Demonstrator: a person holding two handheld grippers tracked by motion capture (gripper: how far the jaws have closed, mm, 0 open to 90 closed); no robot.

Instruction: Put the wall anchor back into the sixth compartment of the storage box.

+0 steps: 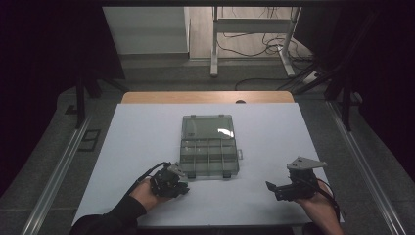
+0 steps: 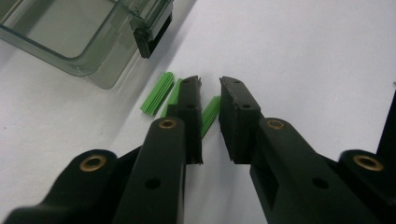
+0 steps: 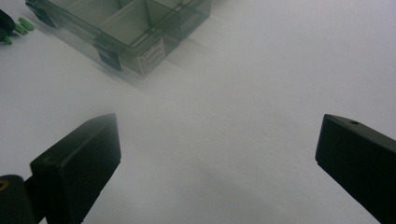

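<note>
The left hand-held gripper (image 1: 182, 188) sits low over the white bench (image 1: 147, 142), near the left near corner of the clear compartment box (image 1: 209, 157). Its jaws stand narrowly apart around one green ribbed plug (image 2: 210, 114), with a slim gap showing, not clenched on it. Two more green plugs (image 2: 158, 93) lie just left of the jaws, close to the box's black latch (image 2: 148, 41). Farther right, well apart from the box, the right hand-held gripper (image 1: 272, 188) hovers released, jaws wide over bare bench.
</note>
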